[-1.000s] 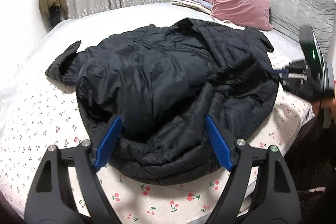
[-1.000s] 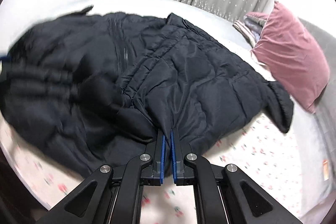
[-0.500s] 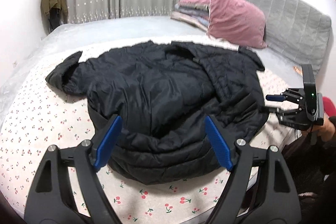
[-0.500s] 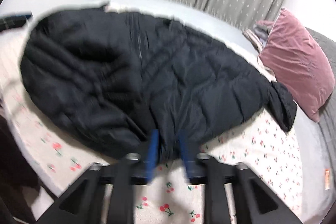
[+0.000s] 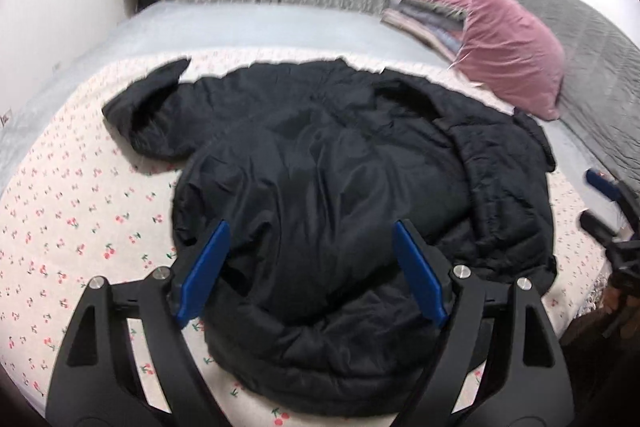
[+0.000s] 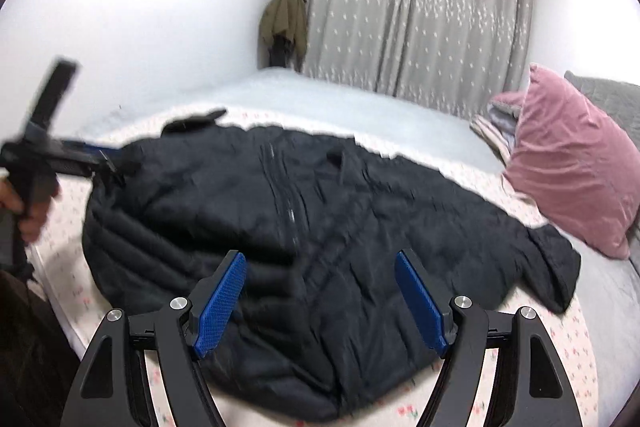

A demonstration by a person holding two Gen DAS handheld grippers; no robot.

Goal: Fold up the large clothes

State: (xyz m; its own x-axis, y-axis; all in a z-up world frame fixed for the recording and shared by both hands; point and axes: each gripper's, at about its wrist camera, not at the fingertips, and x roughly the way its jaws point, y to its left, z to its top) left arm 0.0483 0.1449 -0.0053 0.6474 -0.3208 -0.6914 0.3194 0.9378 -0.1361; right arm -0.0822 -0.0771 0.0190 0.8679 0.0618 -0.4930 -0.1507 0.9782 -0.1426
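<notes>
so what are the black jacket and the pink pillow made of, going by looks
Black jacket: looks like a smooth synthetic shell, probably nylon or polyester, over puffy filling; faint sheen, stitched quilt lines, soft bulging folds.
Pink pillow: looks like velvet or a similar short-pile fabric; light and dark patches shift across its creases.

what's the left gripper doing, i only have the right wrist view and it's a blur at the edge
Observer: In the left wrist view the left gripper is open over the near hem of the black jacket, with nothing pinched between its blue pads.
Operator: is the sleeve on that side folded in
Observer: No. That sleeve sticks out flat on the cherry-print sheet, away from the jacket's body.
Operator: my view ends at the pink pillow, anything behind it
Observer: Yes, a stack of folded fabric lies behind the pink pillow, by the grey headboard.
</notes>
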